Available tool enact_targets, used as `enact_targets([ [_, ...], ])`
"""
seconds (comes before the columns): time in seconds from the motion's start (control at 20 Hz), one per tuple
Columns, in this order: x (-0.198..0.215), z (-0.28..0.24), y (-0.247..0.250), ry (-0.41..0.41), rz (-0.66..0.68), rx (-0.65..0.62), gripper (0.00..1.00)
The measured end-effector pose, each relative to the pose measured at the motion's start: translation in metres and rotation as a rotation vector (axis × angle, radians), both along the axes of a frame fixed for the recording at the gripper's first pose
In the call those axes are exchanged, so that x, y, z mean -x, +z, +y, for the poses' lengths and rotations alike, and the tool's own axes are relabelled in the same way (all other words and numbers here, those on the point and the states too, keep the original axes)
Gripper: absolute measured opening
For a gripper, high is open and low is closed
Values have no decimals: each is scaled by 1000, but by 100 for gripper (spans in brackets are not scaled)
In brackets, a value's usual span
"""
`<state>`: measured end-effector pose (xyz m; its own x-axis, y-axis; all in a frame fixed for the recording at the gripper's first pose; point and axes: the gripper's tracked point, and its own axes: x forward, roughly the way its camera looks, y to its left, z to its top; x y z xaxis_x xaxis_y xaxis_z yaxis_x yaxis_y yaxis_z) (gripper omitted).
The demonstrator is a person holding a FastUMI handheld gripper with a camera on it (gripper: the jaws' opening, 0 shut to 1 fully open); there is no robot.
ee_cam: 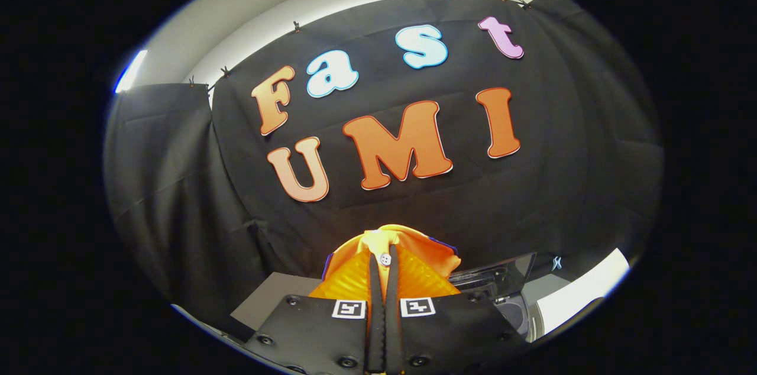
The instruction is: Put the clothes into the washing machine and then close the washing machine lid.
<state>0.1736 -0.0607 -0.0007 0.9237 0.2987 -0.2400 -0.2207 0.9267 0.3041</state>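
Gripper (383,265) raised, clamped on orange garment (423,259)

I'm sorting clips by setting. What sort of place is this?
Likely a staged laundry booth: black cloth wall clipped up as a backdrop, a washing machine beside the gripper, whose fingers pinch an orange garment.

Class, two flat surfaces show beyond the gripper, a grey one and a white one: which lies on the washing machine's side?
The white surface, beside the washing machine. The grey board lies across from it, past the orange garment pinched in the gripper.
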Motion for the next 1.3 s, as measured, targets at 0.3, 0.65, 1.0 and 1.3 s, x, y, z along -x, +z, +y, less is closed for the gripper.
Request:
enact_targets([
  [0.3, -16, -43, -2, -9, -12, 16, 8],
  [0.65, -39, -70, -51, -23, 54, -1, 8],
  [1.0, -58, -93, -48, -52, 37, -12, 8],
  [1.3, -55, -83, -102, -20, 100, 7, 8],
])
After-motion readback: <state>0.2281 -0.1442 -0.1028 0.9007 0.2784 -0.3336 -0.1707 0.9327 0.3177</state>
